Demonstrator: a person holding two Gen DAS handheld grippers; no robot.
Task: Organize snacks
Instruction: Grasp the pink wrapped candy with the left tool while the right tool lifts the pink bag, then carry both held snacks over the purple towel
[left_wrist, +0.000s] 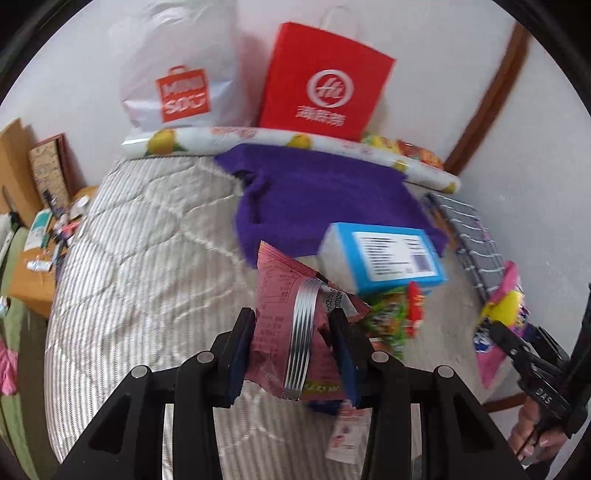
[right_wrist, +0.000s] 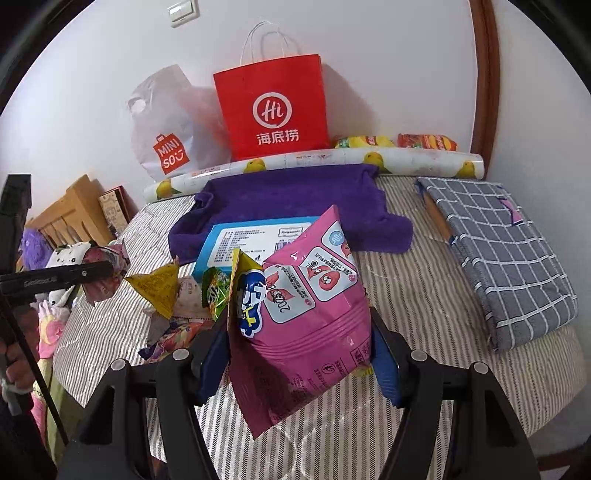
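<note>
Left gripper: pinching a dark pink packet between its blue pads, packet lifted clear of the striped quilt. Silver seam of the packet facing the camera, crumpled top corner reaching toward a blue box.

Right gripper: clamped on a bright pink bag, held off the quilt and tilted, printed back panel up. Yellow edge of another wrapper pressed against the bag's left side; held or merely behind, hard to tell.

Just beyond the left gripper, on the quilt: green packets and a red one, bunched beside the blue box. From the right wrist view, a loose heap left of the bag: a yellow triangular packet, a green one, paler wrappers beneath.

Blue box lying partly on a purple towel. Farther back, a lemon-print roll along the wall, with more snack packets behind its right end. Standing against the wall: a red paper bag and a white plastic bag, touching. Right of the towel, a folded grey checked cloth.
</note>
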